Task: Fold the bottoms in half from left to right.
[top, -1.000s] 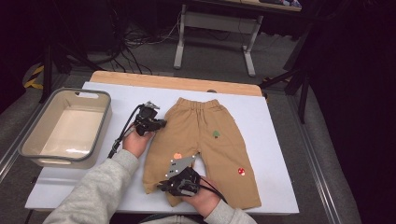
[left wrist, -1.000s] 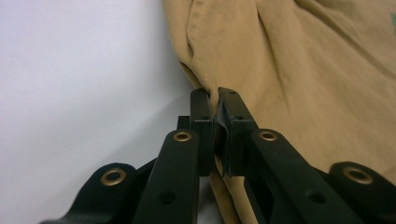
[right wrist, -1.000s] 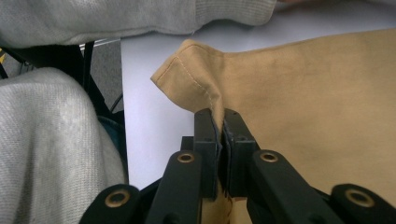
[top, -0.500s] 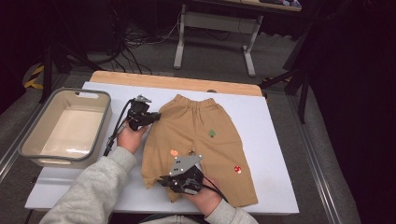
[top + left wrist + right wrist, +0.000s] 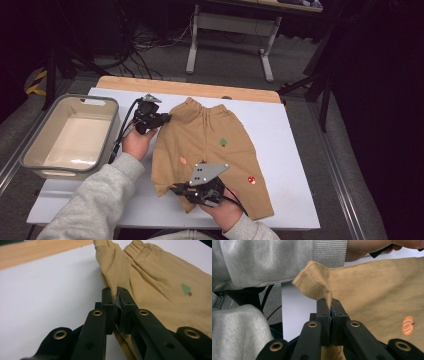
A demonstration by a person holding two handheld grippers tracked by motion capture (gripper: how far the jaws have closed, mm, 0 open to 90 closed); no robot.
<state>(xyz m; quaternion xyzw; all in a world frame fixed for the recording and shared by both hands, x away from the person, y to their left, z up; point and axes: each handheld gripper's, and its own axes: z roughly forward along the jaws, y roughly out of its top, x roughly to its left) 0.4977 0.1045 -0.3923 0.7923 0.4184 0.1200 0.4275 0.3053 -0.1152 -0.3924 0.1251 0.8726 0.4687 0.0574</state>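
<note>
On the white table top (image 5: 295, 150) we see the tan trousers (image 5: 210, 150) less flat than they lay a second ago: their left edge has come up off the surface, drawn slightly inward, and both hands now sit higher in the high view than before. Our left gripper (image 5: 159, 120) has its jaws pressed together on a ridge of cloth at the waist end of that edge, just below the gathered waistband; in the left gripper view (image 5: 114, 297) the fabric rises in a fold straight out of the pinch, with the small green tree patch (image 5: 185, 289) off to the side. Our right gripper (image 5: 177, 189) is likewise clamped, nipping the stitched hem of the near leg, and the right gripper view (image 5: 331, 305) shows that hem corner (image 5: 308, 277) curling up free beside the grey sleeve (image 5: 274, 260), the orange pumpkin patch (image 5: 407, 325) lower right. The rest of the trousers lies on the table, just beside the grey bin (image 5: 35, 150) at the left.
</note>
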